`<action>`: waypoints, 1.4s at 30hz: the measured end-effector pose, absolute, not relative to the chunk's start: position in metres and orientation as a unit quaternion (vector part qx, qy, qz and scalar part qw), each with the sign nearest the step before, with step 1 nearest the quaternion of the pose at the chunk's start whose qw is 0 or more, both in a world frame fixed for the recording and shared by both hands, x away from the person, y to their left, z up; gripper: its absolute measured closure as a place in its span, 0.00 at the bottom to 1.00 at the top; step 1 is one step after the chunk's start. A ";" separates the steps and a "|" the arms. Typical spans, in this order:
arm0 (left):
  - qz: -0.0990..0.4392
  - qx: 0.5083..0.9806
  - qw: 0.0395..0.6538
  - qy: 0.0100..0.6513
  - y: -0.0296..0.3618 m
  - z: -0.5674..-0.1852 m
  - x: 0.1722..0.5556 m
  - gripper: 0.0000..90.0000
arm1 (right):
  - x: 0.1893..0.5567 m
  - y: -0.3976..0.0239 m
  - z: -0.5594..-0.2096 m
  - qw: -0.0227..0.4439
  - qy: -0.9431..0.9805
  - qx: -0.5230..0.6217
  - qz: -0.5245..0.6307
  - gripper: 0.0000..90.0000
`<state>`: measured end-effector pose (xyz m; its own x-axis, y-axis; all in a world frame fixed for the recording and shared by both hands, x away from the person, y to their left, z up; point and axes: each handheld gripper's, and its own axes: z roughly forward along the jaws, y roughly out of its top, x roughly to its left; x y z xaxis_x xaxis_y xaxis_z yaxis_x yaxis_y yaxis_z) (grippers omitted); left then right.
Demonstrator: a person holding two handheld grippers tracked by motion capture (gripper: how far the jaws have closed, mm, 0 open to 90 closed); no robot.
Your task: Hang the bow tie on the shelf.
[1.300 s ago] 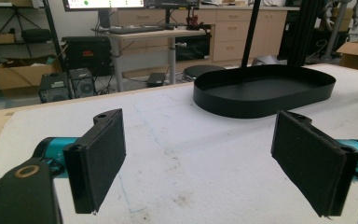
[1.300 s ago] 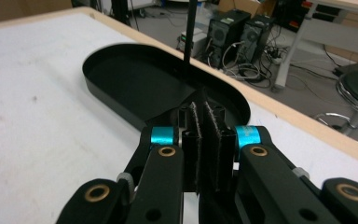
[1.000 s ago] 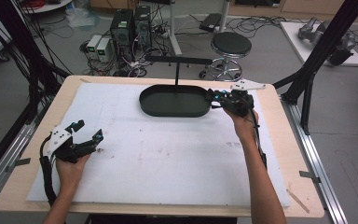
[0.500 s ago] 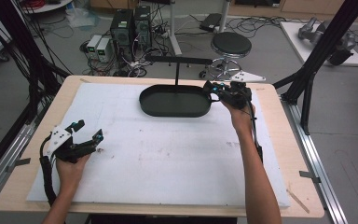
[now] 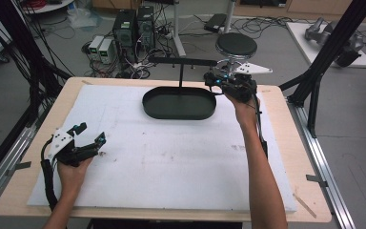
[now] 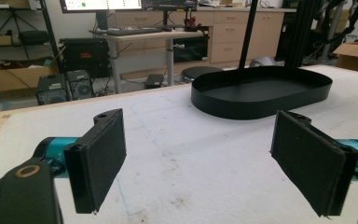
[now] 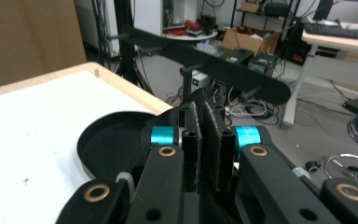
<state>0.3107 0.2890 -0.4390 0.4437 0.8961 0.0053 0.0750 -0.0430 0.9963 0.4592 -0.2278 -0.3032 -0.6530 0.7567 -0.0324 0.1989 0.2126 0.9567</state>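
- Near the far right corner of the surface [image 5: 38, 124], the right gripper [image 5: 219, 80] is hovering beside the right end of the black oval tray [image 5: 179, 103], its fingers pressed flat together with nothing visible between them.
- Compared with a second ago, this gripper is riding higher and has drifted toward the raised black crossbar [image 5: 185, 61] of the stand whose post is rising from the tray; the right gripper view is now looking along the closed pads [image 7: 208, 140] straight toward that bar [image 7: 205, 65].
- That lift is probably a move toward the bar or its small pegs, rather than toward the tray floor.
- At the near left part of the surface, the left gripper [image 5: 89, 134] is resting low over the white mat, its fingers spread wide and holding nothing, in the same spot as before.
- Seen from the left gripper view, the tray [image 6: 261, 91] is sitting well apart from the open pads [image 6: 98, 154], toward the far edge.
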 end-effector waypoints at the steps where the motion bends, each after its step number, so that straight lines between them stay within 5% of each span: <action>1: 0.358 0.627 0.574 0.387 0.289 -0.439 0.311 0.20 | 0.460 -0.227 -0.302 0.261 0.734 0.324 0.536 0.95; 22: 0.357 0.627 0.575 0.386 0.289 -0.439 0.311 0.20 | 0.497 -0.207 -0.290 0.267 0.703 0.347 0.560 0.95; 42: 0.355 0.628 0.575 0.387 0.288 -0.439 0.311 0.20 | 0.516 -0.236 -0.315 0.253 0.651 0.435 0.568 0.95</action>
<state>0.3107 0.2885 -0.4394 0.4495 0.8933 0.0004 0.0770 -0.0392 0.9963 0.5164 -0.2357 -0.3147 -0.4945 0.8534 0.1650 0.2787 -0.0241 0.9601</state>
